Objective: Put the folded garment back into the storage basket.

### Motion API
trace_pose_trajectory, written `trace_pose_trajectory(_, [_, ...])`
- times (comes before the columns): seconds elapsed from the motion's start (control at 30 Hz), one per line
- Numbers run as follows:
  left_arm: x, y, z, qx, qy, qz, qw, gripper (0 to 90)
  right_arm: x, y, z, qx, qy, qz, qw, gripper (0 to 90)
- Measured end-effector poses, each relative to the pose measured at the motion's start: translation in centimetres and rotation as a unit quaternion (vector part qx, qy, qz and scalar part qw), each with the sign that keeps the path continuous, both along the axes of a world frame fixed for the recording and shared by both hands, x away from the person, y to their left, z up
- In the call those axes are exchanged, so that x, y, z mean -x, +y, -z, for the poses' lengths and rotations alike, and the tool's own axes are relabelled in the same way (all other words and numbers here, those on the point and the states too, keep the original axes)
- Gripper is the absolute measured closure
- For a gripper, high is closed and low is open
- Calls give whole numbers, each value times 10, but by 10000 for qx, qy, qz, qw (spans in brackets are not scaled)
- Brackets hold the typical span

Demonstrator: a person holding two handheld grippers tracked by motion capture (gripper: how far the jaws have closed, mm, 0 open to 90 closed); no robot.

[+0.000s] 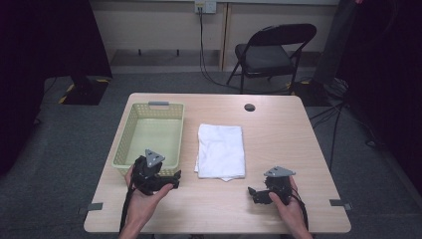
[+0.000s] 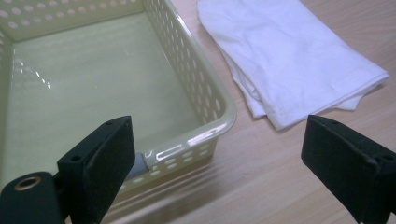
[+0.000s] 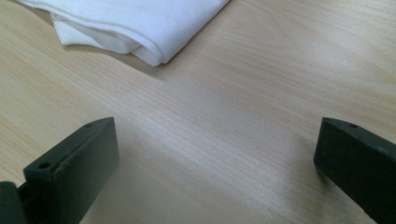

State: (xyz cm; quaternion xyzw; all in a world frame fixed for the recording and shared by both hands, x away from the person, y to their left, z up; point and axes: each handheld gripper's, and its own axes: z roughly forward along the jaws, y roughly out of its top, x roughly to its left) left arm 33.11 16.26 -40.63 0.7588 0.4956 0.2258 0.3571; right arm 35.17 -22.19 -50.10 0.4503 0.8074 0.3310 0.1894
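A folded white cloth (image 1: pixel 221 151) lies in the middle of the wooden table (image 1: pixel 278 139). Left of it stands a pale yellow-green perforated basket (image 1: pixel 130 130), which has nothing in it. My left gripper (image 1: pixel 169 178) is held at the basket's near right corner, jaws wide open and bare; in the left gripper view the basket (image 2: pixel 210 100) and the cloth (image 2: pixel 289 56) lie ahead. My right gripper (image 1: pixel 255 193) hovers low over bare table near the front right, open, with the cloth's near corner (image 3: pixel 140 28) ahead of it.
A small dark round fitting (image 1: pixel 249 107) sits in the tabletop near the far edge. Behind the table stand a black folding chair (image 1: pixel 271 52) and cables on the grey carpet. Dark drapes hang at both sides.
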Motion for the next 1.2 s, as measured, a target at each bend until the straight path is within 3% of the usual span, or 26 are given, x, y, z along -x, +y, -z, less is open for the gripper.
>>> trace_pose_trajectory(0.13, [-2,-2,-1,52,-58,85,9999,75,0,0,0,0,0,1,10000,0])
trace_pose_trajectory(0.63, [-9,-16,2,2,76,131,9999,85,0,0,0,-1,0,2,10000,0])
trace_pose_trajectory(0.87, [-10,-17,-1,29,32,203,9998,80,0,0,0,0,0,0,10000,0])
trace_pose_trajectory(1.2, [-13,-33,-1,-13,39,354,9994,79,0,0,0,0,0,1,10000,0])
